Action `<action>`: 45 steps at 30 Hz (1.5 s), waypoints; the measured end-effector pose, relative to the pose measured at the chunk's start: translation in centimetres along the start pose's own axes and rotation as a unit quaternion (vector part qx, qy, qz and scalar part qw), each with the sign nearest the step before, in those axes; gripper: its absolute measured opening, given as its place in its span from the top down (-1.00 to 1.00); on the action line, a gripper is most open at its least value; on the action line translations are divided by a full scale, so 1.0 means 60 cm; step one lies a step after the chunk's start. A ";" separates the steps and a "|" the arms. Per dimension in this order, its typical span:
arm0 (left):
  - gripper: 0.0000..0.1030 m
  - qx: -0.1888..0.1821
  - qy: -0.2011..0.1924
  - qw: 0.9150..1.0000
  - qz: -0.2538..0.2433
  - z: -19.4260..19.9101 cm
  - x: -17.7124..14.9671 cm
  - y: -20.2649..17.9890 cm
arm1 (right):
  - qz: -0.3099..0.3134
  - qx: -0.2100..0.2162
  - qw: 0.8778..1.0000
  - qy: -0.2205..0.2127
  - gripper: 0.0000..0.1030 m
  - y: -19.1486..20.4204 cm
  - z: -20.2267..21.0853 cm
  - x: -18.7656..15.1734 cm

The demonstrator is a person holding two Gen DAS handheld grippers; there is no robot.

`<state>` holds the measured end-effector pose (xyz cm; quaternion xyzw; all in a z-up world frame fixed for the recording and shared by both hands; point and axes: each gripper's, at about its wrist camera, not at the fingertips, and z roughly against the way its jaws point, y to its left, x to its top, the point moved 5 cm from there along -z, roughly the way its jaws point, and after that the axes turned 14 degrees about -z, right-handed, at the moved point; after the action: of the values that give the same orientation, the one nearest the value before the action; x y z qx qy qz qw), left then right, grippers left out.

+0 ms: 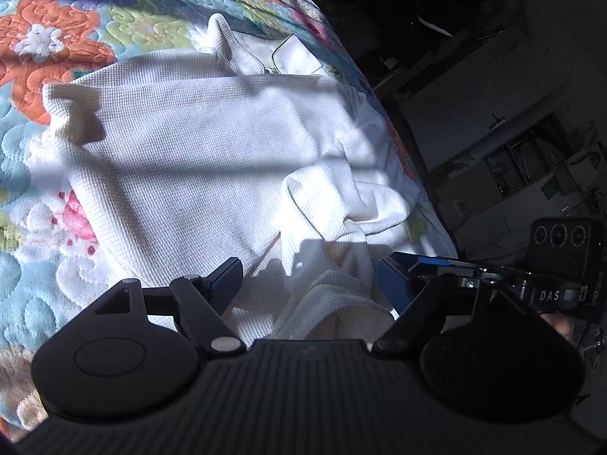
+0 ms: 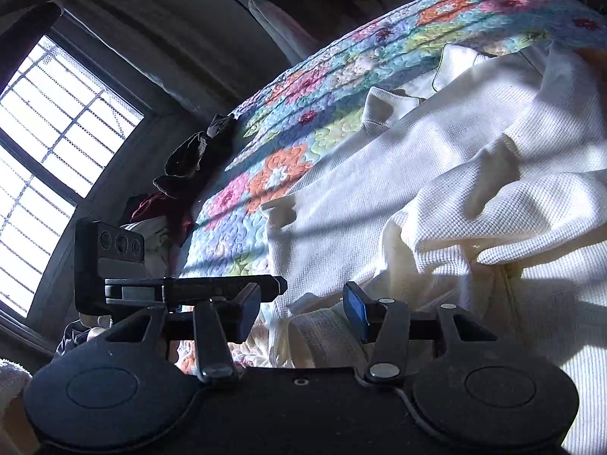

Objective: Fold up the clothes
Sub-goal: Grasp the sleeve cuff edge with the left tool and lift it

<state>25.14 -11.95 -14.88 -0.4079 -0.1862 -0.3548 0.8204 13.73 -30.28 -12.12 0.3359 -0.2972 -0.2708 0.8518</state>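
A white waffle-knit garment (image 1: 212, 151) lies spread on a flowered quilt (image 1: 57, 49), with a bunched sleeve (image 1: 334, 204) at its near right. My left gripper (image 1: 311, 284) is open just above the near edge; a ribbed cuff (image 1: 337, 303) lies between its fingers, and the blue pads do not press on it. In the right wrist view the same garment (image 2: 398, 174) fills the right half. My right gripper (image 2: 303, 305) is open too, with the cuff (image 2: 322, 328) lying loose between the fingers. The two grippers sit side by side.
The quilt's edge (image 1: 379, 87) drops off to a dark floor with boxes and clutter (image 1: 512, 159). Dark and red clothes (image 2: 189, 159) are heaped at the bed's far side under a barred window (image 2: 49, 144). A second white piece (image 1: 288, 57) lies beyond the garment.
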 end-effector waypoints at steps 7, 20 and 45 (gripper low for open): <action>-0.37 0.014 0.029 0.993 -0.111 -0.020 -0.037 -0.047 | -0.077 -0.088 0.993 -0.004 -0.05 -0.077 -0.015 0.012; 0.92 0.179 -0.022 0.961 -0.208 -0.001 0.010 -0.038 | -0.170 -0.162 0.968 -0.090 -0.05 -0.159 0.029 0.042; 0.91 0.255 -0.045 0.959 -0.117 0.059 0.024 0.065 | -0.168 -0.241 0.927 -0.235 -0.06 -0.222 0.112 0.130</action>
<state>28.93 -8.12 -14.00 -0.1760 -0.3535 -0.3704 0.8407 10.89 -46.56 -15.37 0.0926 -0.3542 -0.5447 0.7545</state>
